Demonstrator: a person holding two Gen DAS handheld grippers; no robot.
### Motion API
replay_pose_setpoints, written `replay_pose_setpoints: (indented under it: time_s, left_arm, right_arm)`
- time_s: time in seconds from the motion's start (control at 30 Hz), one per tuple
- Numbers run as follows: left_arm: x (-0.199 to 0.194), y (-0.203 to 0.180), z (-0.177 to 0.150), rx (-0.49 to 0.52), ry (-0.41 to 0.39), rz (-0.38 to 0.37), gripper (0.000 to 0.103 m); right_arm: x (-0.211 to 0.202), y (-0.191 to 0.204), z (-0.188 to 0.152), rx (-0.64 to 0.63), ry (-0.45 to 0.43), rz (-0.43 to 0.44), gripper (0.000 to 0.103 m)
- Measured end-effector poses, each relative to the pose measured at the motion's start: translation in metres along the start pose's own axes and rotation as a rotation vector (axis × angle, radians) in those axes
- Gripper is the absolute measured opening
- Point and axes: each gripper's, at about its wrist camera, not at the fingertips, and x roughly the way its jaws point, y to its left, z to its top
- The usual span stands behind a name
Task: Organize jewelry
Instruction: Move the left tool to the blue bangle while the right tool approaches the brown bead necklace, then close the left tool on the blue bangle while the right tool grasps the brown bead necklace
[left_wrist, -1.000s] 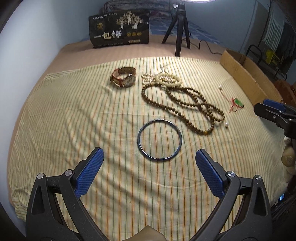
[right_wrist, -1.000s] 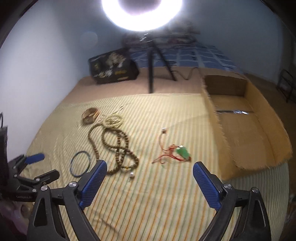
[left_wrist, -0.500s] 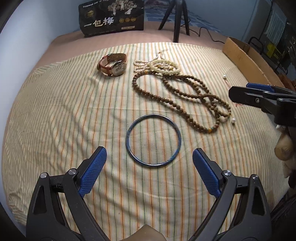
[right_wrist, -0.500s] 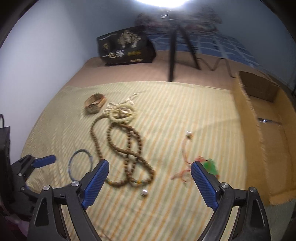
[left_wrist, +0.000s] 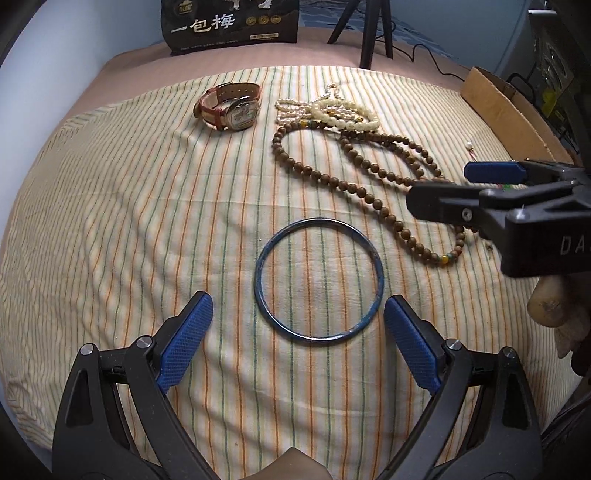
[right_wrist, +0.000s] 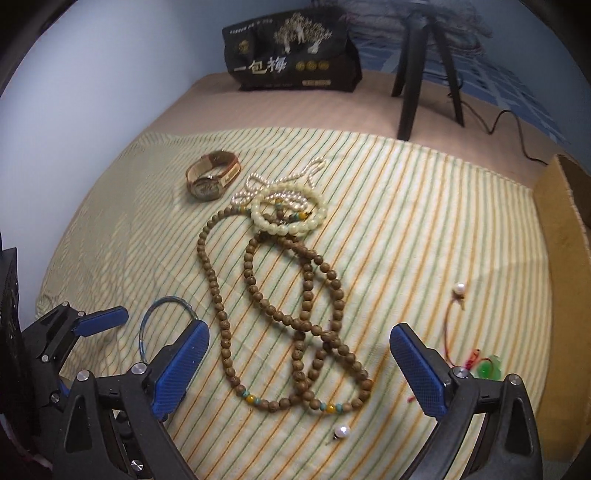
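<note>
Left gripper and right gripper hover, jaws spread wide.

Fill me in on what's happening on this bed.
A person holds a tool in each hand over jewelry spread on a striped cloth. The left tool, open, lines up on the blue bangle; the right tool, open, hovers over the brown beads. Nothing is gripped; the watch and pale beads lie untouched.

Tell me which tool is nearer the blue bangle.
Left. The left tool hangs open right at the blue bangle, pads flanking it; the right tool, also open, sits over the brown bead necklace beside it.
</note>
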Motion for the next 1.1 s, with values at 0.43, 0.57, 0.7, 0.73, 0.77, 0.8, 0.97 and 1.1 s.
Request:
replay_pose_setpoints:
  time_s: [0.43, 0.57, 0.7, 0.73, 0.77, 0.8, 0.97, 1.1]
  left_arm:
    - [0.009, -0.001, 0.007, 0.006, -0.024, 0.009, 0.096]
    - [0.009, -0.001, 0.007, 0.010, -0.029, 0.009, 0.096]
    - [0.008, 0.000, 0.006, 0.015, -0.037, 0.016, 0.092]
    - [0.008, 0.001, 0.006, 0.016, -0.038, 0.019, 0.091]
    - [0.007, 0.002, 0.005, 0.016, -0.039, 0.019, 0.090]
    - [0.007, 0.003, 0.005, 0.015, -0.040, 0.019, 0.090]
    - [0.005, 0.010, 0.006, -0.011, -0.046, 0.029, 0.079]
    - [0.004, 0.016, 0.008, -0.034, -0.047, 0.027, 0.075]
  right_arm:
    - [0.017, 0.000, 0.001, -0.061, 0.039, -0.013, 0.101]
    - [0.022, 0.006, 0.001, -0.095, 0.044, -0.053, 0.101]
    - [0.025, 0.013, 0.002, -0.123, 0.049, -0.102, 0.096]
    - [0.026, 0.013, 0.003, -0.126, 0.050, -0.108, 0.094]
    - [0.027, 0.013, 0.004, -0.128, 0.051, -0.115, 0.093]
    - [0.027, 0.013, 0.005, -0.130, 0.051, -0.121, 0.091]
    - [0.024, 0.011, 0.004, -0.135, 0.044, -0.132, 0.083]
    - [0.024, 0.009, 0.006, -0.144, 0.036, -0.141, 0.072]
